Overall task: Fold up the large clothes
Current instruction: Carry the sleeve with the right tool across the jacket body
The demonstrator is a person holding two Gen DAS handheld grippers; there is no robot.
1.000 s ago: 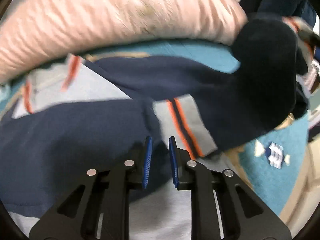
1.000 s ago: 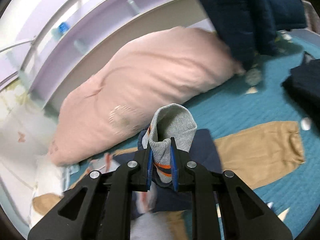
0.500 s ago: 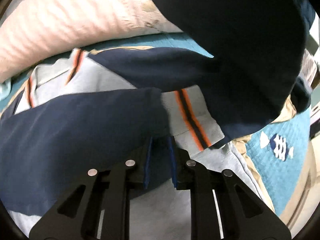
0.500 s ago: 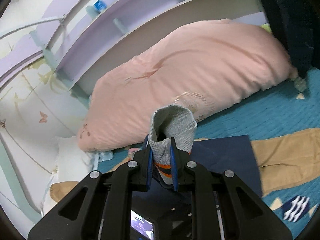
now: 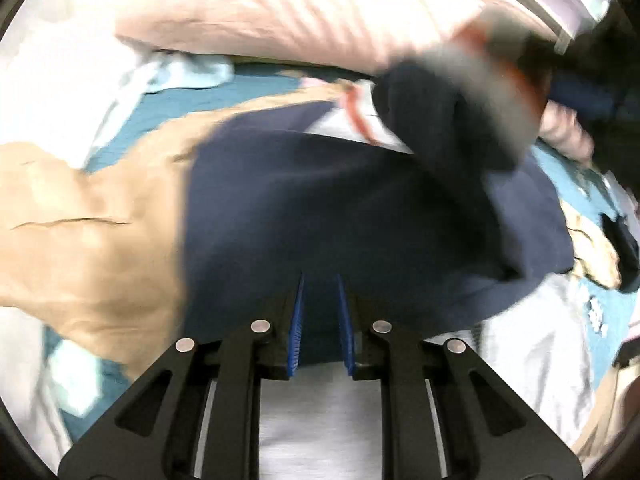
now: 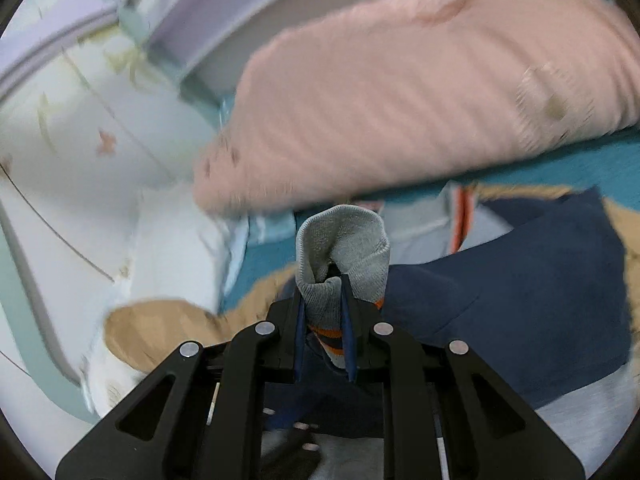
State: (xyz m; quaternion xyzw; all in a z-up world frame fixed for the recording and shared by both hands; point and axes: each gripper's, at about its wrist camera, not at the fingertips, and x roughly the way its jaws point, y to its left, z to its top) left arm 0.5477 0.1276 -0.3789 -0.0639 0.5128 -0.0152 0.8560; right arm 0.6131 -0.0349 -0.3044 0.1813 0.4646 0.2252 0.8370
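Observation:
A navy and grey sweatshirt [image 5: 360, 216] with orange stripes lies spread on the teal bedspread [image 5: 208, 96]. My left gripper [image 5: 322, 312] is shut on a fold of its navy cloth. My right gripper [image 6: 324, 316] is shut on the grey ribbed sleeve cuff [image 6: 344, 252], which sticks up between the pads. In the left wrist view the cuff and sleeve [image 5: 472, 92] hang blurred at the upper right. The sweatshirt body [image 6: 520, 296] shows to the right in the right wrist view.
A large pink pillow [image 6: 420, 80] lies along the back by the lavender headboard [image 6: 192, 12]. Tan trousers [image 5: 92, 216] lie under the sweatshirt on the left. A white pillow [image 6: 168, 240] sits at the left. Dark clothes [image 5: 620, 240] lie at the right.
My right gripper has carried the cuff leftward across the sweatshirt, so the sleeve now folds over the body. My left gripper stays shut on the navy cloth, and its view has swung left.

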